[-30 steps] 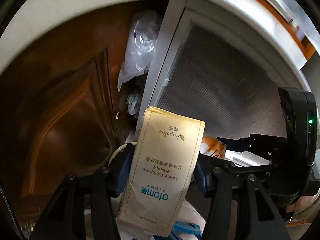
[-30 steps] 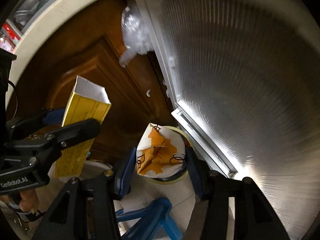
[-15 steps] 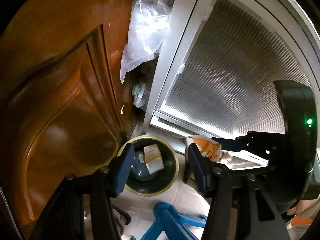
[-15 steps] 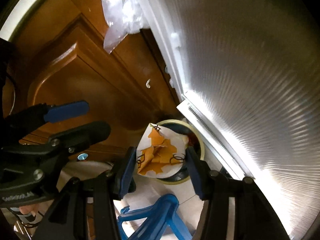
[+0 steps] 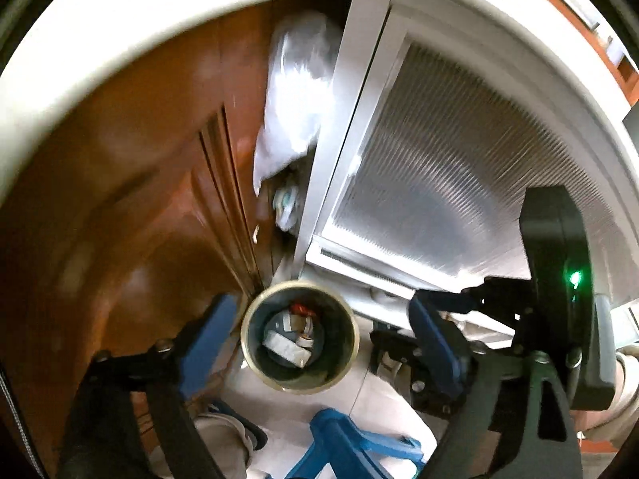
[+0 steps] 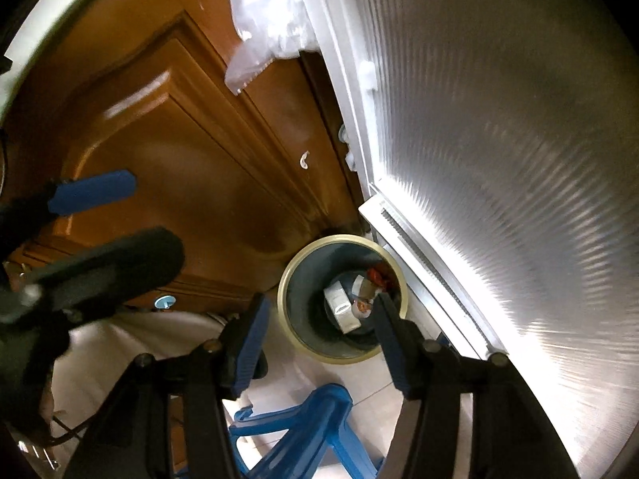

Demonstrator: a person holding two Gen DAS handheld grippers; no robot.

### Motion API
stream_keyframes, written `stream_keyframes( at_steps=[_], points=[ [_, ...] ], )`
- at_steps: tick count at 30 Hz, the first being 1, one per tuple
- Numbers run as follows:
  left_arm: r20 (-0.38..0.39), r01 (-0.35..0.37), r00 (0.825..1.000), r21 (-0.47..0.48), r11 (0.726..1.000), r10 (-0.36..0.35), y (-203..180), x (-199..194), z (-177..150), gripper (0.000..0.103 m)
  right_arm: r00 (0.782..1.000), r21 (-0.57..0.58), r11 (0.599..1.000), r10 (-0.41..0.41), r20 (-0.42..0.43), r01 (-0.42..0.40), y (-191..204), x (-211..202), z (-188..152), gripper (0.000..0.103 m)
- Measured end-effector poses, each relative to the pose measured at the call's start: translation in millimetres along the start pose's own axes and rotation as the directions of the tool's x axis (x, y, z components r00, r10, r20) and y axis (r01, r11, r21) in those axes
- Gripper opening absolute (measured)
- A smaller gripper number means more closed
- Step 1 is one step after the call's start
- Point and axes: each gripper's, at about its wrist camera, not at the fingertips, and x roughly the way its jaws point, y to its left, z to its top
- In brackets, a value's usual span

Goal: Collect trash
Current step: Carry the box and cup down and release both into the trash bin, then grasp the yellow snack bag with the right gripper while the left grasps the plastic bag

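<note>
Both claws — left gripper (image 5: 319,343) and right gripper (image 6: 319,319) — are spread, empty; below them, light, crushable trash (image 6: 343,307) is seen binned (image 5: 347,363) — best pinched by edges.

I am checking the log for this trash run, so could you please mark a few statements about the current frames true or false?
1. Both grippers are open and hold nothing. True: the left gripper and the right gripper have their jaws spread and empty.
2. The bin is empty. False: a white box and other scraps lie inside.
3. The bin stands by the wooden door. True.
4. A red stool stands near the bin. False: the stool is blue.
5. The bin lies tipped over. False: it stands upright on the floor.
</note>
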Motion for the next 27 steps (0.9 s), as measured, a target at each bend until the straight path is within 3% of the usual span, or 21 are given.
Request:
stream_keyframes(
  at_steps=[4,11,21,27],
  points=[
    [0.086,-0.01,0.996,0.017,1.0,0.008,-12.0,-32.2,8.1,0.092,0.998,-0.008,1.0,-0.01,0.059,0.011,2.7,-28.4,-4.5,0.054],
    [0.22,-0.035,0.975,0.031,0.999,0.027,-32.5,-97.2,16.9,0.1,0.982,-0.026,1.0,-0.002,0.19,0.007,10.3,-93.4,-16.0,0.054],
    [0.358,-0.045,0.933,0.035,0.998,0.03,-46.7,-188.6,31.9,0.101,0.919,-0.088,0.996,0.024,0.395,0.011,29.2,-197.0,-14.8,0.054],
    [0.401,-0.089,0.915,0.084,0.992,0.048,-54.3,-228.4,59.4,0.101,0.892,-0.056,0.996,-0.03,0.451,0.063,19.3,-246.6,24.9,0.054]
  ],
)
